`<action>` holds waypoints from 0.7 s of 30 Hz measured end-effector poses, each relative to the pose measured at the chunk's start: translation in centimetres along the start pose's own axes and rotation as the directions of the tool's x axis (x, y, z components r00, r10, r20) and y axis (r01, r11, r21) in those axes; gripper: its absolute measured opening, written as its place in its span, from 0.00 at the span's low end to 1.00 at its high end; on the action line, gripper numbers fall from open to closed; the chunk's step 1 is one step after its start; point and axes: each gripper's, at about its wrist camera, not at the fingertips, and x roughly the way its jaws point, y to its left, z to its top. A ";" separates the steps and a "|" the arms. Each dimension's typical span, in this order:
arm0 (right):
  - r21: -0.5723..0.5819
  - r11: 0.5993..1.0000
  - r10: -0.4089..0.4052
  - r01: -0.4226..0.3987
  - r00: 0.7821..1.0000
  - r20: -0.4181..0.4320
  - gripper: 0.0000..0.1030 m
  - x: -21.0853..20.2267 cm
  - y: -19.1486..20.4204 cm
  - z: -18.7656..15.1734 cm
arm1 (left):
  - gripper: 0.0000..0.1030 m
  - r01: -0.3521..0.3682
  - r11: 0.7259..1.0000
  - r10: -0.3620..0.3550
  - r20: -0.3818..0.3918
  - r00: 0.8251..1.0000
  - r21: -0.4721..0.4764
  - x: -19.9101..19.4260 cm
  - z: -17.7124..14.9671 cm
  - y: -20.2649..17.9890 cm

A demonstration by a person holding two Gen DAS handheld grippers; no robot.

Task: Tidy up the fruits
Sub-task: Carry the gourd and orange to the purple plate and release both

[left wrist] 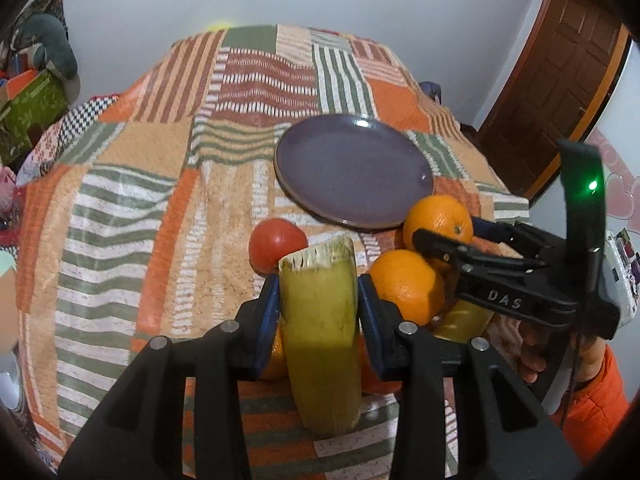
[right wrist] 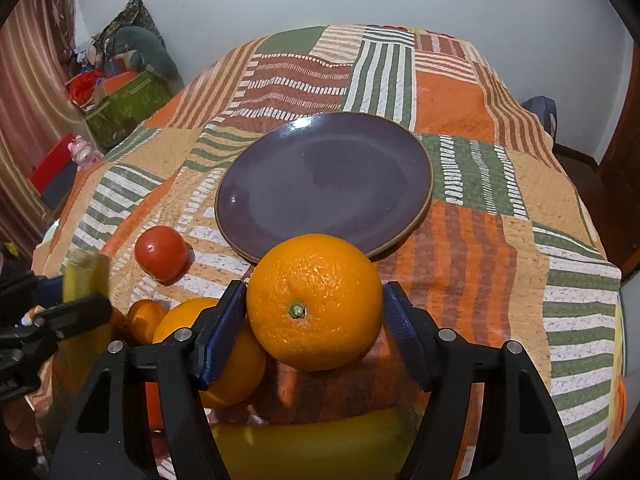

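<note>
Since the purple plate [right wrist: 324,176] lies bare just past the fruit, you have both tools loaded for it: your left gripper [left wrist: 318,304] is clamped on a cut yellow-green banana piece [left wrist: 320,332], and your right gripper [right wrist: 316,312] brackets an orange [right wrist: 316,300], its right pad seemingly not quite touching; the tomato [right wrist: 161,253] waits on the quilt [right wrist: 480,240]

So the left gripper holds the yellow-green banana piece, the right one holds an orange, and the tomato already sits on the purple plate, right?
Not quite: the tomato lies on the patchwork cloth beside the purple plate, which the right wrist view shows bare. The rest holds: left gripper on the banana piece, right gripper on an orange.
</note>
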 end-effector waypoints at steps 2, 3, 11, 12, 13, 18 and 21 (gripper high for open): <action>0.002 1.000 0.003 -0.003 1.000 0.007 0.64 -0.4 0.0 -0.1 | 0.36 -0.005 1.000 0.005 0.013 1.000 0.008 -0.7 0.2 -0.2; 0.005 1.000 0.006 -0.006 1.000 0.012 0.64 -0.7 0.0 -0.1 | 0.36 -0.007 1.000 0.006 0.018 1.000 0.012 -1.1 0.2 -0.3; 0.008 1.000 0.010 -0.011 0.997 0.078 0.64 -3.4 0.1 0.3 | 0.36 -0.014 1.000 0.012 0.078 0.997 0.023 -3.9 0.7 -0.7; 0.006 1.000 0.011 -0.011 0.996 0.091 0.64 -3.9 0.1 0.5 | 0.36 -0.010 1.000 0.008 0.088 0.996 0.024 -4.2 0.9 -0.7; 0.005 1.000 0.009 -0.010 0.995 0.100 0.64 -4.2 0.2 0.5 | 0.36 -0.008 1.000 0.005 0.105 0.994 0.026 -4.8 1.2 -0.9; -0.007 1.000 0.000 0.002 0.988 0.158 0.64 -6.1 0.5 1.2 | 0.36 -0.012 0.999 0.004 0.165 0.986 0.043 -6.2 2.6 -1.6; -0.010 1.000 -0.001 0.003 0.982 0.188 0.64 -6.8 0.6 1.8 | 0.36 -0.009 0.999 -0.001 0.189 0.982 0.052 -6.5 3.6 -1.9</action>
